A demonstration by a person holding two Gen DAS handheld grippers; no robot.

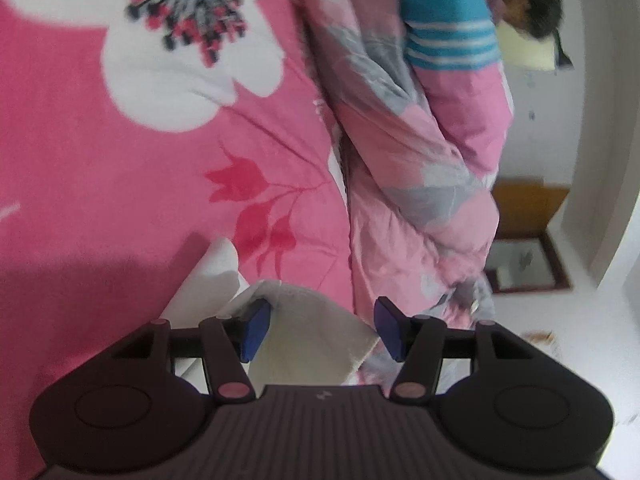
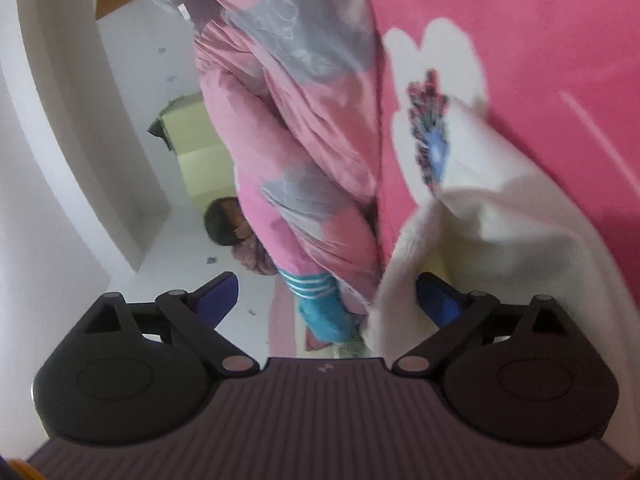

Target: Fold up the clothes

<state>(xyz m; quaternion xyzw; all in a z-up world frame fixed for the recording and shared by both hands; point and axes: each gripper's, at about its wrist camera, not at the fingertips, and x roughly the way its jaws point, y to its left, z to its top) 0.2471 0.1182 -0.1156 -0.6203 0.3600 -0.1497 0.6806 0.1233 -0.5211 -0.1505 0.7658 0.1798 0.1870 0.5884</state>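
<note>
1 white garment, 1 quilt, 1 flowered sheet, 1 teal striped garment.

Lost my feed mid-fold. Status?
Left gripper open, cream fleece garment loose between its jaws. Right gripper open wide, same garment draped at one finger. Rumpled pink-and-grey quilt alongside on the pink floral bedsheet.

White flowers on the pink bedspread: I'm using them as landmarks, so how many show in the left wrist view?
1 whole white flower, upper left on the pink bedspread. A white patch at the top-left edge may be a second, cut off.
</note>
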